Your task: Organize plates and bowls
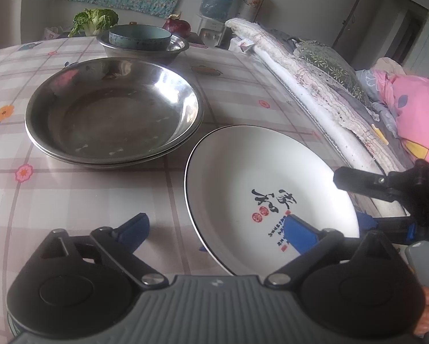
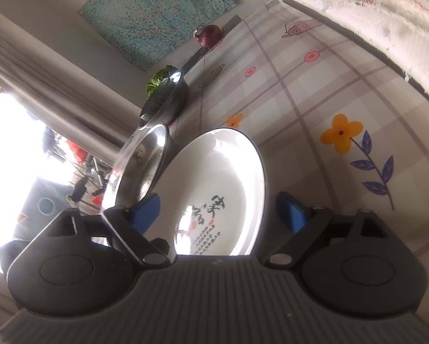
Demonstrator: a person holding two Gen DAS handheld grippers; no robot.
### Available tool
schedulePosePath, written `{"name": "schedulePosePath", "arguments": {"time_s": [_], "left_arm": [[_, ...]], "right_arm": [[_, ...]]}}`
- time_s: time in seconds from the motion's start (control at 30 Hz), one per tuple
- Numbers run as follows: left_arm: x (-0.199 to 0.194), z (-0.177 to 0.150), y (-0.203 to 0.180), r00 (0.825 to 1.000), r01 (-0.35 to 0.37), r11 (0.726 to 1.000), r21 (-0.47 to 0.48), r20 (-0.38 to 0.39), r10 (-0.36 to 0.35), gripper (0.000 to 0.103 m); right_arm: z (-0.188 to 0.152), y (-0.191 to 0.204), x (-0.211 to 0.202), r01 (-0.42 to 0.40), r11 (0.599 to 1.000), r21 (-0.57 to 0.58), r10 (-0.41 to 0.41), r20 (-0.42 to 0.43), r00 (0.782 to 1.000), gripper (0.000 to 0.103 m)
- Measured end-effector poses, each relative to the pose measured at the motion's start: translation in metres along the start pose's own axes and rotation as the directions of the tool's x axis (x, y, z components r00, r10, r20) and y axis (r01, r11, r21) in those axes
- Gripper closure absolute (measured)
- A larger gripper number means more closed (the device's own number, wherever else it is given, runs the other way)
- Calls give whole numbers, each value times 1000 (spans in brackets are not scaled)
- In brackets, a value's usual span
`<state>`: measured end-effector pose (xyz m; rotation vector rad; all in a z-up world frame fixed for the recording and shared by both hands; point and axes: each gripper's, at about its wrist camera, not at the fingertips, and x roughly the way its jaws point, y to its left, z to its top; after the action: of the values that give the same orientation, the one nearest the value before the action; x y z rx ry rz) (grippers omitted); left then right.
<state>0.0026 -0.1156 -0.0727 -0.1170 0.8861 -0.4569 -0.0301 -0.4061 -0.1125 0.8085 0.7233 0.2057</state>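
Left wrist: white plate [image 1: 260,177] beside steel plates [image 1: 114,109].

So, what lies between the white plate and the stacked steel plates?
Nothing: in the left wrist view only bare checked tablecloth separates the white plate from the stacked steel plates.

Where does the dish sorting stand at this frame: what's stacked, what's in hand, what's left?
Done: two steel plates nested; blue bowl sits inside a steel basin. In hand: nothing; left gripper and right gripper are open around the white ceramic plate, which lies on the table. Left: unclear where this plate belongs.
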Motion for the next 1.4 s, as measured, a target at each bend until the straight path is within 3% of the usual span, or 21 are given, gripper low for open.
{"name": "schedulePosePath", "arguments": {"time_s": [0.13, 0.3, 0.9, 1.4], "left_arm": [[0, 0, 1, 1000, 5, 1000, 0, 2, -5, 0], [0, -1, 1, 1000, 12, 1000, 17, 3, -12, 0], [-3, 0, 10, 998, 59, 998, -7, -9, -59, 0], [-3, 1, 11, 998, 65, 998, -12, -18, -65, 0]], "right_arm": [[1, -2, 1, -32, 999, 29, 32, -2, 999, 1], [-4, 4, 2, -9, 1000, 7, 9, 12, 1000, 1], [5, -3, 3, -2, 992, 123, 3, -3, 1000, 1], [3, 3, 7, 14, 995, 98, -12, -20, 1000, 1]]}}
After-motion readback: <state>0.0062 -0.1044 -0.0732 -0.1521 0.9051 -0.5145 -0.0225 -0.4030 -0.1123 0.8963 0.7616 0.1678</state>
